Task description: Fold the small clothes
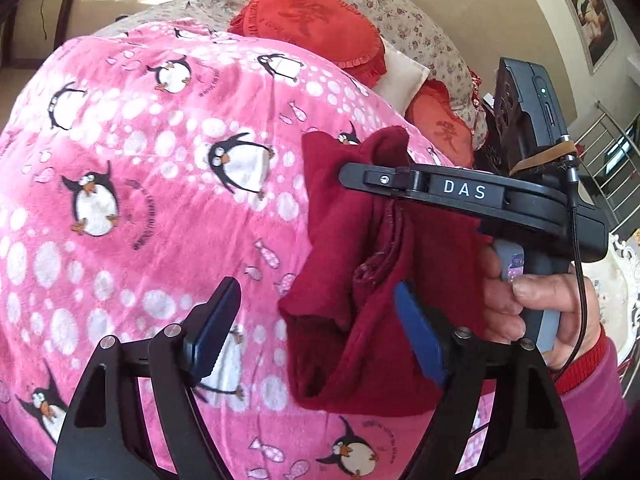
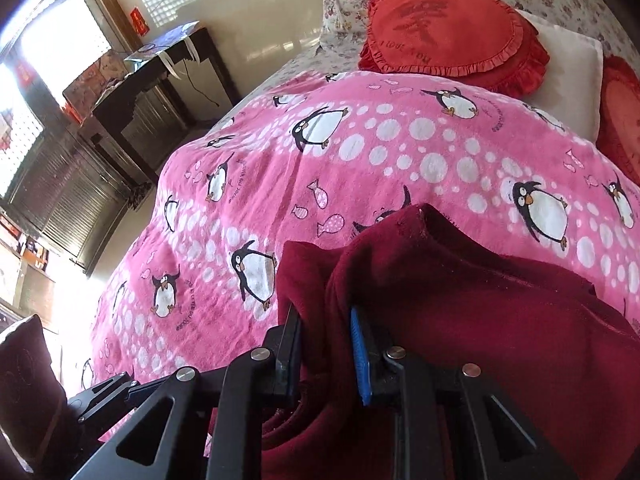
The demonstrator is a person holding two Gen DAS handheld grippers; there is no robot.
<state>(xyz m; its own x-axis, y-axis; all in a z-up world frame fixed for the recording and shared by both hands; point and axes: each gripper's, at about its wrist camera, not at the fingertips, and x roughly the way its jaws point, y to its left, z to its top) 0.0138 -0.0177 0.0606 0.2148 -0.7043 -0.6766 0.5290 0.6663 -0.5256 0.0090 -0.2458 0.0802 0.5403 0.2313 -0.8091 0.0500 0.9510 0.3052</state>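
Dark red fleece garment [image 2: 460,280] hangs bunched above the pink penguin-print blanket [image 2: 360,152] on the bed; right gripper [image 2: 326,344] fingers clenched on its fold, left gripper [image 1: 316,332] fingers released, nearest just beside the garment's lower edge

Strong daylight is admitted through the window [image 2: 28,92], left of the pink blanket [image 2: 360,168], where glare is blown out. Edges are bent and darkened by fisheye distortion; focus is kept sharp.
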